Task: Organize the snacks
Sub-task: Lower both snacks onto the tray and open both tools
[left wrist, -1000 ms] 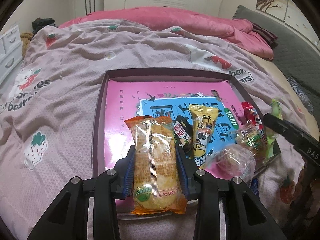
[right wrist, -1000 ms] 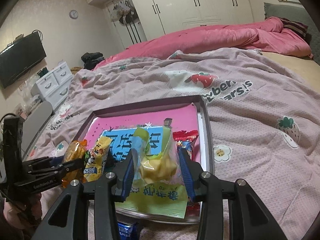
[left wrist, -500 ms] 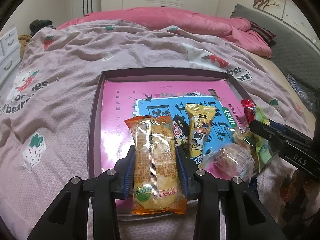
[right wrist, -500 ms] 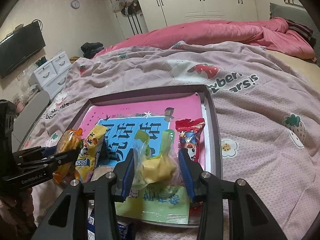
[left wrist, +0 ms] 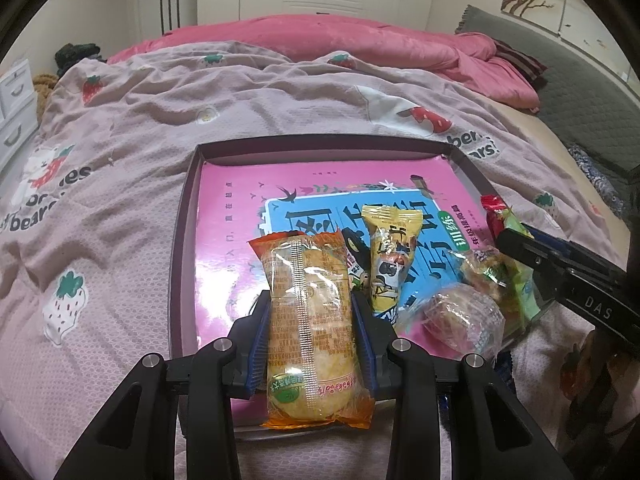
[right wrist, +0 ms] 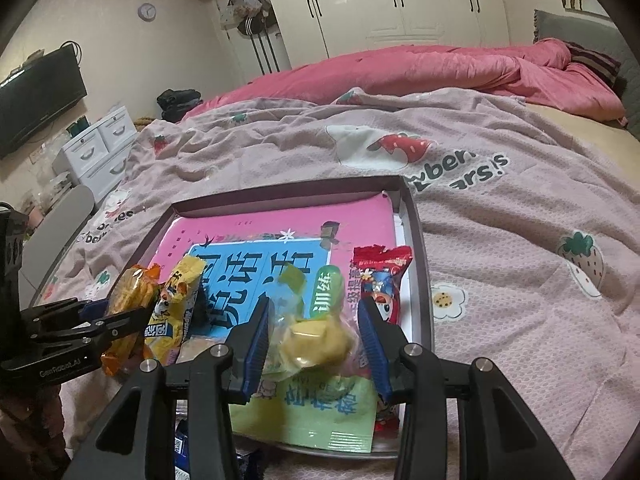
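**Snack tray, bed-top: items held and lying**

While the tray (left wrist: 182,240) rests on the strawberry-print quilt (left wrist: 120,128), its contents stand thus. Left gripper (left wrist: 310,330): clamped on an orange-ended rice cracker pack (left wrist: 308,308), at the tray's near edge. Right gripper (right wrist: 314,344): jaws parted, a clear bag of yellow pieces (right wrist: 316,340) between them (contact with the pads cannot be told). Yellow cartoon snack bar (left wrist: 390,256): on the tray, just right of the cracker pack. Red packet (right wrist: 380,280): by the tray's right rim.
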